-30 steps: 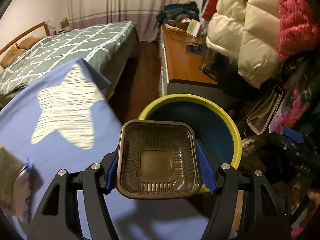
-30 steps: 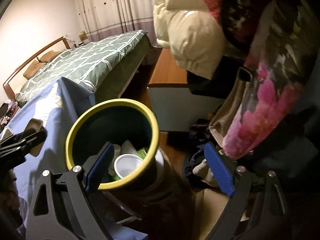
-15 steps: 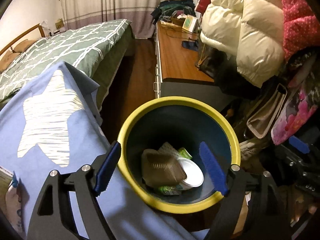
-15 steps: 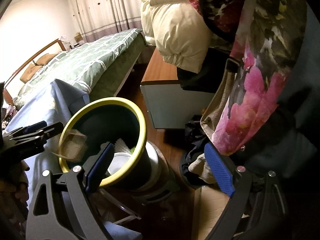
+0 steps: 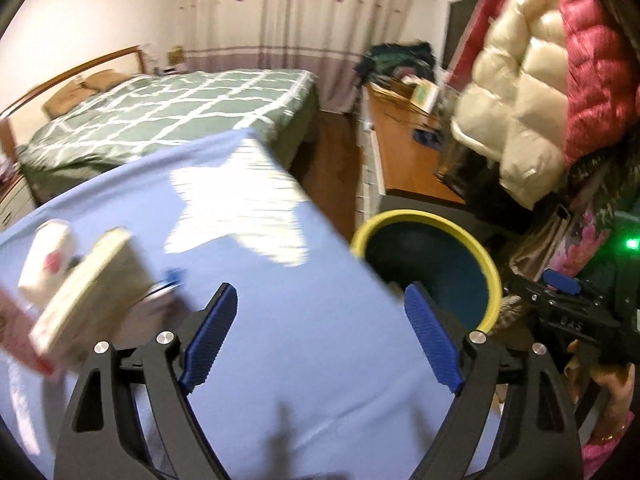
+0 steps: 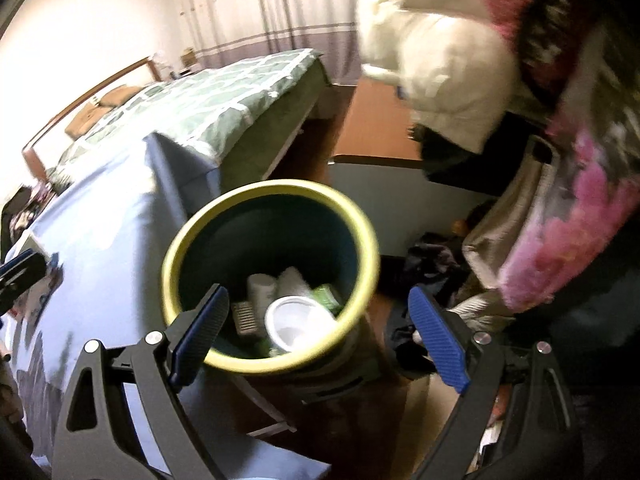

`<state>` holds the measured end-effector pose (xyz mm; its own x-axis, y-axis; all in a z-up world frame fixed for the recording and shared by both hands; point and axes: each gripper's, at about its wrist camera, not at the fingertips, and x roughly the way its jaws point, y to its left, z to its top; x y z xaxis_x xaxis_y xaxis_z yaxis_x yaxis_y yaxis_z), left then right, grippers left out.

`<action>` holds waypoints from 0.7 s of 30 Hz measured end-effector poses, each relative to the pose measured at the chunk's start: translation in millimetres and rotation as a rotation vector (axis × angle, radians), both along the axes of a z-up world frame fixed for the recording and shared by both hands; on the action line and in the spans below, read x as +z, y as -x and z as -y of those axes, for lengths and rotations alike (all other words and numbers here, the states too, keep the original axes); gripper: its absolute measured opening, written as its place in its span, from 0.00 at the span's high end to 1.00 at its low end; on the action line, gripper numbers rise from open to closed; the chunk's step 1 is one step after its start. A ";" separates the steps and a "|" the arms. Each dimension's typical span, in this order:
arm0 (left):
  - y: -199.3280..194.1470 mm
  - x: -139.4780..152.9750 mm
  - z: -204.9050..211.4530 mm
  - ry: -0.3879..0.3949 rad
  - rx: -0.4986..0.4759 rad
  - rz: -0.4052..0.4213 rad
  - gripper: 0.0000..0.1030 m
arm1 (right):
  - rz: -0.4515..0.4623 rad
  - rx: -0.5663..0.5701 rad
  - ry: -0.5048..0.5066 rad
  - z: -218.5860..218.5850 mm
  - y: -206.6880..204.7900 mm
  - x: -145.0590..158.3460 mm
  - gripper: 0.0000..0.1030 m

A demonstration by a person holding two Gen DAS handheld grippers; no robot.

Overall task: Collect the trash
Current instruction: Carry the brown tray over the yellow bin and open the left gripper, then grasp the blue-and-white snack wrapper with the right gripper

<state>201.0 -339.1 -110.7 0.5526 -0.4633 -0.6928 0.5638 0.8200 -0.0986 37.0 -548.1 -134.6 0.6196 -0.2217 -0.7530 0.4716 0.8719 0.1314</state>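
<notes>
Yellow-rimmed trash bin (image 6: 362, 224) beside a table under a blue cloth (image 5: 304, 320), both grippers empty

The bin holds a white bowl (image 6: 298, 322), white cups (image 6: 276, 284), a dark ribbed tray (image 6: 244, 316) and green wrappers (image 6: 328, 296). The left gripper (image 5: 320, 340) gapes wide above the cloth; the right gripper (image 6: 316, 336) gapes wide over the bin

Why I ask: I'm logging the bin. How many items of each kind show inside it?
White cups: 2
White bowl: 1
Brown tray: 1
Green packet: 1
Total: 5 clearly seen; blur may hide more.
</notes>
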 end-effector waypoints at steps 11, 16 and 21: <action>12.8 -11.3 -145.5 0.027 0.251 -0.015 0.18 | 0.004 0.211 0.019 -88.9 -58.8 7.5 0.16; 14.2 -24.8 -205.6 0.008 0.380 -0.026 0.18 | 0.005 0.315 0.018 -136.1 -88.2 9.8 0.16; 12.2 -33.1 -257.2 0.002 0.495 -0.031 0.18 | 0.026 0.391 -0.013 -180.7 -114.2 16.3 0.16</action>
